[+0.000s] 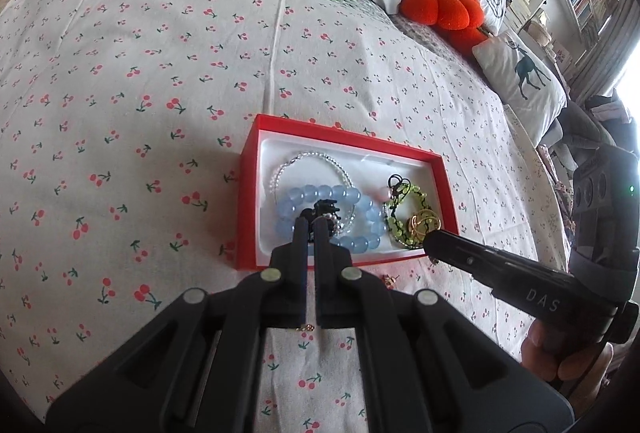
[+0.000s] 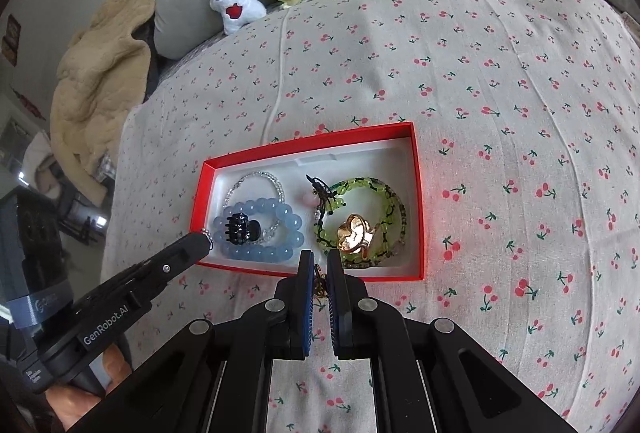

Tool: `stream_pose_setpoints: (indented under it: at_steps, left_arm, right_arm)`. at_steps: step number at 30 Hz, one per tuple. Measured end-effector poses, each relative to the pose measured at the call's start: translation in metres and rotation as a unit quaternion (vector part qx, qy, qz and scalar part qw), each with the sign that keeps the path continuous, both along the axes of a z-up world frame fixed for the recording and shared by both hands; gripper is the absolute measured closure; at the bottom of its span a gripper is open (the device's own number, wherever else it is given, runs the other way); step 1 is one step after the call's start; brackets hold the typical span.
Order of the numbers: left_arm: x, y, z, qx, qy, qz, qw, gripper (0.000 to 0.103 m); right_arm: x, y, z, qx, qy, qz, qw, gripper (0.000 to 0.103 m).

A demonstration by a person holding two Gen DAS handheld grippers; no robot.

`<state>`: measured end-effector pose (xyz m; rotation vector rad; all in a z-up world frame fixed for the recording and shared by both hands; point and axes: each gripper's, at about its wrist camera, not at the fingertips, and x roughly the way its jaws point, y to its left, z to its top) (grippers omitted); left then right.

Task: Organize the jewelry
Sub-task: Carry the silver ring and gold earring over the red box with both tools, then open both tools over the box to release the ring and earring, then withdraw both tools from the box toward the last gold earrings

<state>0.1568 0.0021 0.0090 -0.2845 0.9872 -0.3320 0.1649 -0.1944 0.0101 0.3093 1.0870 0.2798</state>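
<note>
Both claws hang nearly closed at the red box [image 2: 416, 201] on the bed: left claw [image 1: 310, 223] pinches a small beaded piece, right claw [image 2: 319, 257] a small gold piece, likely bound for the bracelets already inside.

Readable markings, for your record:
1. "GenRobot.AI", white lettering along the black body of your left gripper [image 2: 209, 241], seen from the right wrist view
2. "DAS", pale letters on the black finger housing of your right gripper [image 1: 430, 245], seen from the left wrist view; the word may run on past what shows
3. Small white label low on the left gripper's handle: too small to read
4. Printing on the grey band around that gripper: too blurred to make out
</note>
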Motion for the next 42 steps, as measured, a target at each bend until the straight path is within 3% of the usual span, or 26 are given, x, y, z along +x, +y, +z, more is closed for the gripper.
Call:
stream_pose_setpoints:
  at_steps: [10,12,16,21,23,24,26,27,28,33,42]
  left_arm:
    - [0.005,0.000,-0.002,0.004,0.001,0.002,1.0000,0.098]
    - [0.004,0.001,0.000,0.006,-0.001,0.005,1.0000,0.086]
    - [-0.001,0.001,0.008,0.015,-0.008,0.008,0.9998,0.077]
    - [-0.014,0.001,0.018,0.038,-0.022,0.011,0.9990,0.054]
    - [-0.019,0.003,0.020,0.049,-0.020,0.015,0.9985,0.050]
    - [-0.022,0.004,0.020,0.053,-0.017,0.018,0.9983,0.048]
    - [-0.027,0.007,0.020,0.060,-0.011,0.022,0.9979,0.043]
    - [-0.030,0.008,0.019,0.064,-0.008,0.025,0.9976,0.039]
    - [-0.032,0.009,0.019,0.068,-0.004,0.027,0.9973,0.038]
    - [-0.045,0.015,0.015,0.083,0.009,0.035,0.9959,0.021]
    - [-0.067,0.010,-0.001,0.126,0.037,0.017,0.9912,0.018]
  right_arm:
    - [0.010,-0.002,-0.005,0.006,0.003,0.008,1.000,0.095]
    - [0.011,-0.001,-0.005,0.012,0.002,0.007,1.000,0.091]
    - [0.011,-0.002,-0.001,0.014,0.004,0.006,1.000,0.088]
    - [0.003,-0.002,0.005,-0.001,-0.001,0.010,1.000,0.084]
    - [-0.002,-0.003,0.009,-0.009,-0.004,0.011,1.000,0.081]
    - [-0.004,-0.004,0.011,-0.011,-0.006,0.011,1.000,0.077]
    - [-0.010,-0.006,0.014,-0.020,-0.010,0.010,1.000,0.060]
    - [-0.014,-0.007,0.017,-0.023,-0.014,0.007,1.000,0.041]
    - [-0.018,-0.009,0.019,-0.026,-0.021,0.005,0.999,0.035]
    - [-0.034,-0.013,0.024,-0.041,-0.024,0.002,0.999,0.034]
    - [-0.056,-0.021,0.022,-0.074,-0.021,-0.014,0.997,0.020]
